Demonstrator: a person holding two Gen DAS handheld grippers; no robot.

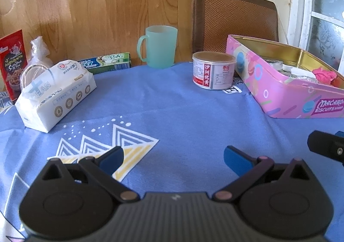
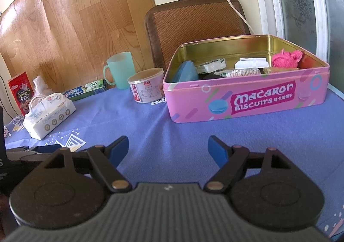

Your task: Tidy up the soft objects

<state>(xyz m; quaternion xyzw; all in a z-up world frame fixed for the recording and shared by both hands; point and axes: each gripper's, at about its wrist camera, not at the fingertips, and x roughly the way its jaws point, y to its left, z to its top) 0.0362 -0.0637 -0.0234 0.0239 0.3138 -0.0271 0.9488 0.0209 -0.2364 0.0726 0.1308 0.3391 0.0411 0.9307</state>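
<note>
On the blue patterned tablecloth [image 2: 176, 134]: one open pink metal biscuit tin [image 2: 247, 100]; one pale green plastic mug [image 2: 121, 69]; one round lidded can with a red-and-white label [image 2: 147, 87]; one white soft pack of tissues [image 2: 50, 117]; one green-and-blue toothpaste carton [image 2: 86, 91]; one red snack packet [image 2: 21, 93]; one knotted clear plastic bag [image 2: 39, 86]; inside the tin, one fuzzy pink cloth [image 2: 286, 59] and one blue soft lump [image 2: 186, 72]; two black grippers.

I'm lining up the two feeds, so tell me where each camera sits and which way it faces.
Left wrist: on the left gripper, angled down over the blue cloth at the tissue pack; right gripper's tip at the edge.
Right wrist: on the right gripper, facing the pink tin.
Shared: cup, can, tin, tissue pack.
</note>
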